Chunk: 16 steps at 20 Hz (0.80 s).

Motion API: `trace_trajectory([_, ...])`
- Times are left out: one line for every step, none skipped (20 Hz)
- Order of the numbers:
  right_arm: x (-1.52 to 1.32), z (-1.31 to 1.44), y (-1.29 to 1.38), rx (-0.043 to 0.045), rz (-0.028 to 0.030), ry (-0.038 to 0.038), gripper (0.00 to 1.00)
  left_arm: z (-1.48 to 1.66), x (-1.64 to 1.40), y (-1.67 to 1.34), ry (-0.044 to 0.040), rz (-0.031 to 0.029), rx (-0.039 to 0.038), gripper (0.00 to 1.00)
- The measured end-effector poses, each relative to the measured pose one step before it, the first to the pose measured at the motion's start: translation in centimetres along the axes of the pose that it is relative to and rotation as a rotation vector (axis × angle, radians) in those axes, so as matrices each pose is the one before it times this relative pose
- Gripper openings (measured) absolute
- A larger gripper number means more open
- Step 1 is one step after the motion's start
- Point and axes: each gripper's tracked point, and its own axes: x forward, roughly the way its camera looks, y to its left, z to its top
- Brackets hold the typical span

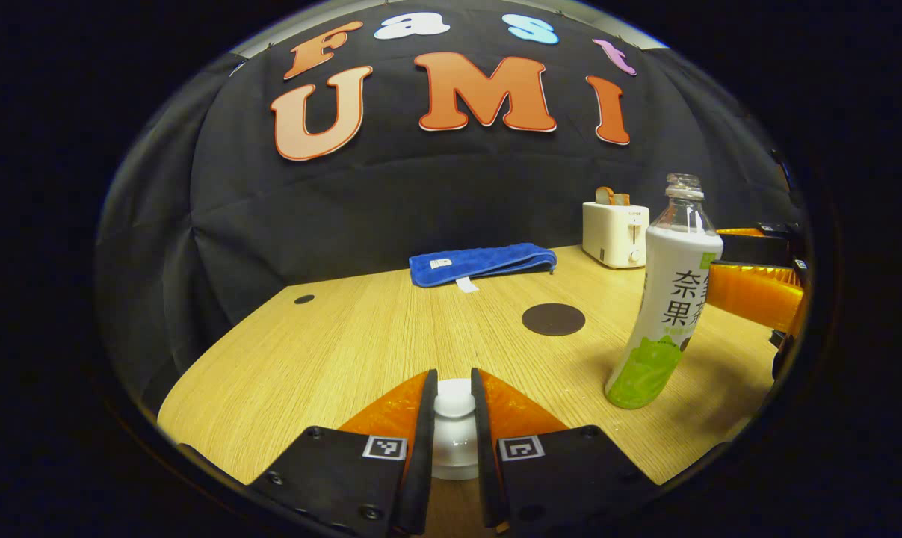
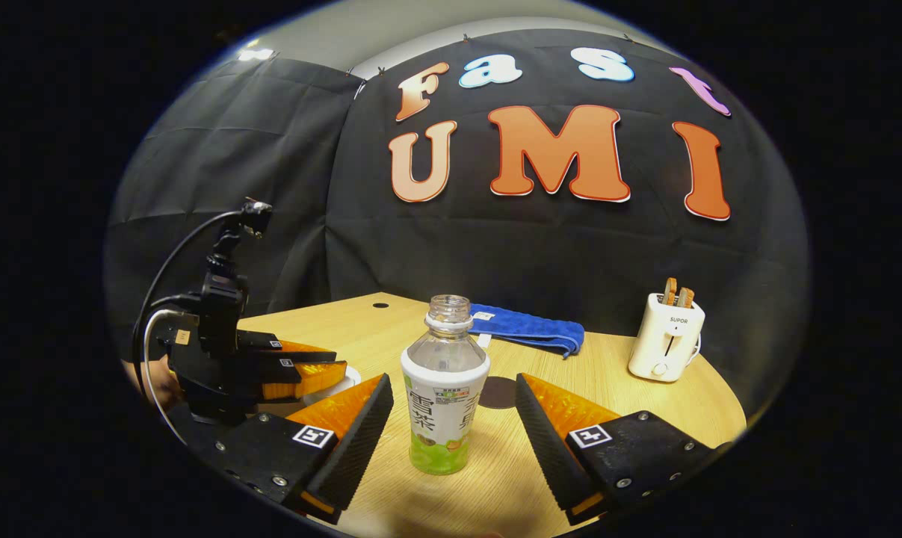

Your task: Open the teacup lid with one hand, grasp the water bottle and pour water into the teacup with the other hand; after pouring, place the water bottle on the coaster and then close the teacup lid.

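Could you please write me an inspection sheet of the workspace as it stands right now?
Surface: wooden table, with a small dark hole near its far corner.
Job's things: water bottle upright, uncapped; dark coaster bare; teacup lid knob between the left tongs.
Clutter: blue towel; white toaster holding bread.
Grippers: left tongs shut on the knob; right tongs open, either side of the bottle, not touching.
Cables: black cable looping from the left unit.
Surroundings: black cloth wall.

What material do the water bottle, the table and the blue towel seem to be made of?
Water bottle: likely clear plastic, see-through neck, glossy printed sleeve. Table: wood or wood-look laminate, pale with straight grain, matte. Blue towel: soft fabric, folded, ribbed texture.
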Motion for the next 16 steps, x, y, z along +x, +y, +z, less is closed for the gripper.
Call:
trace_trajectory([0.103, -0.178, 0.125, -0.0038, 0.0004, 0.00632, 0.98, 0.263, -0.077, 0.173, -0.00735, 0.00481, 0.00104, 0.31])
trace_trajectory([0.246, -0.327, -0.001, -0.00394, 0.0009, 0.00786, 0.98, 0.321, -0.03, 0.358, -0.01319, 0.00924, 0.00046, 0.3])
trace_trajectory([0.256, -0.253, 0.056, -0.00451, 0.00156, 0.00834, 0.98, 0.554, -0.109, 0.424, -0.01838, 0.01263, -0.00085, 0.31])
trace_trajectory([0.196, -0.339, 0.269, -0.0036, 0.00392, 0.01262, 0.99, 0.475, -0.175, 0.49, -0.01721, 0.01211, -0.00395, 0.3])
trace_trajectory([0.213, -0.521, 0.394, -0.00331, 0.00866, 0.01755, 0.98, 0.396, -0.273, 0.573, -0.01292, 0.01124, -0.00461, 0.3])
trace_trajectory([0.365, -0.313, 0.078, -0.00372, 0.00088, 0.01323, 0.98, -0.089, -0.085, 0.664, -0.00221, 0.01325, -0.00521, 0.3])
trace_trajectory([0.341, -0.285, 0.017, -0.00533, -0.00302, 0.0107, 0.95, 0.096, -0.183, 0.732, -0.00229, 0.01468, -0.00477, 0.3])
trace_trajectory([0.2, -0.333, 0.124, -0.00572, 0.00017, 0.00996, 0.94, 0.119, -0.099, 0.862, -0.00658, 0.01753, -0.00603, 0.3])
trace_trajectory([0.485, -0.332, 0.048, -0.0028, -0.00397, 0.01197, 0.92, 0.291, -0.15, 0.972, -0.0049, 0.0184, -0.00651, 0.3])
trace_trajectory([0.43, -0.405, 0.152, 0.00005, -0.00407, 0.01309, 0.9, 0.057, -0.264, 0.892, -0.00527, 0.016, -0.00831, 0.3])
trace_trajectory([0.356, -0.447, -0.054, 0.00194, -0.01065, 0.01686, 0.86, 0.073, -0.053, 0.939, -0.00477, 0.01852, -0.00835, 0.3])
trace_trajectory([0.112, -0.617, -0.306, 0.00406, -0.01218, 0.02363, 0.83, -0.099, -0.168, 0.872, 0.00008, 0.01319, -0.0074, 0.3])
trace_trajectory([-0.092, 0.12, 0.051, 0.01686, 0.00064, -0.0103, 0.71, -0.04, -0.039, 0.889, -0.00326, 0.01724, -0.00731, 0.32])
trace_trajectory([0.574, 0.133, 0.334, 0.00714, 0.0049, 0.00388, 0.7, -0.152, 0.016, 0.88, 0.00148, 0.01476, -0.00474, 0.32])
trace_trajectory([-0.095, 0.11, -0.084, 0.00772, -0.00586, 0.00518, 0.67, -0.09, -0.147, 0.789, -0.00005, 0.01556, -0.00528, 0.32])
trace_trajectory([0.048, -0.029, -0.245, 0.01417, -0.00746, 0.00403, 0.67, -0.14, 0.047, 0.625, 0.00203, 0.01128, -0.00797, 0.32])
